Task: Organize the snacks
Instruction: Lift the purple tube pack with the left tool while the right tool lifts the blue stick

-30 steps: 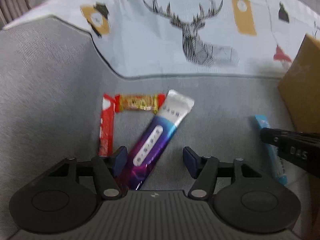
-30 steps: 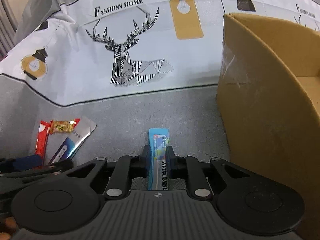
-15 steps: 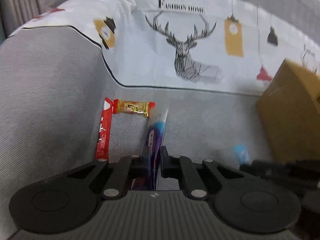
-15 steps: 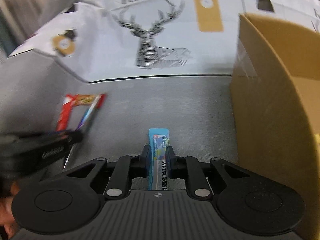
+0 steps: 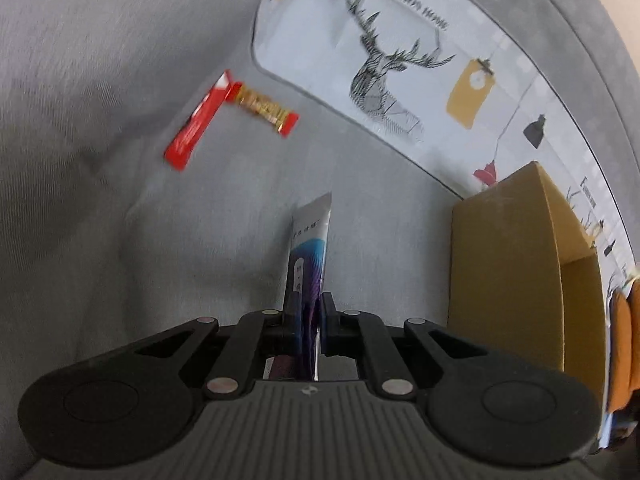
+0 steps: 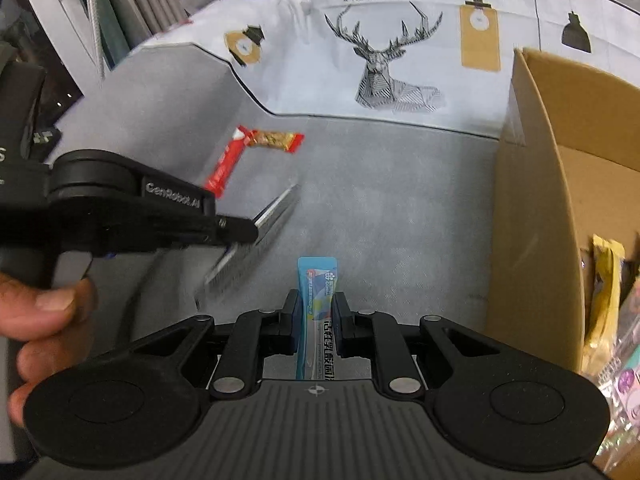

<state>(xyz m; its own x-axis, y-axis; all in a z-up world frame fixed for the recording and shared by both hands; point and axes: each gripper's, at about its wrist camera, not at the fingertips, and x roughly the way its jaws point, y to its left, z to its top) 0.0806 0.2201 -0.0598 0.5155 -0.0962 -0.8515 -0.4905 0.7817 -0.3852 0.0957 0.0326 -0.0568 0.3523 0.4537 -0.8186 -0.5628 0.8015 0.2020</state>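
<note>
My left gripper (image 5: 308, 308) is shut on a purple and silver snack packet (image 5: 310, 240) and holds it edge-up above the grey sofa seat. The left gripper also shows in the right wrist view (image 6: 236, 232), with the packet (image 6: 272, 216) blurred. My right gripper (image 6: 316, 312) is shut on a light blue stick packet (image 6: 318, 284), lifted off the seat. A red stick packet (image 5: 198, 122) (image 6: 224, 164) and a gold bar with red ends (image 5: 264, 108) (image 6: 276, 140) lie on the seat, touching at one end.
An open cardboard box (image 6: 560, 184) (image 5: 516, 264) stands on the seat to the right, with several snack packs (image 6: 604, 296) inside. A white deer-print cover (image 6: 380, 48) drapes the sofa back. A hand (image 6: 44, 312) holds the left gripper.
The left gripper closed on the purple packet and lifted it, swinging right toward the box. The right gripper rose with the blue stick and the box interior came into view.
</note>
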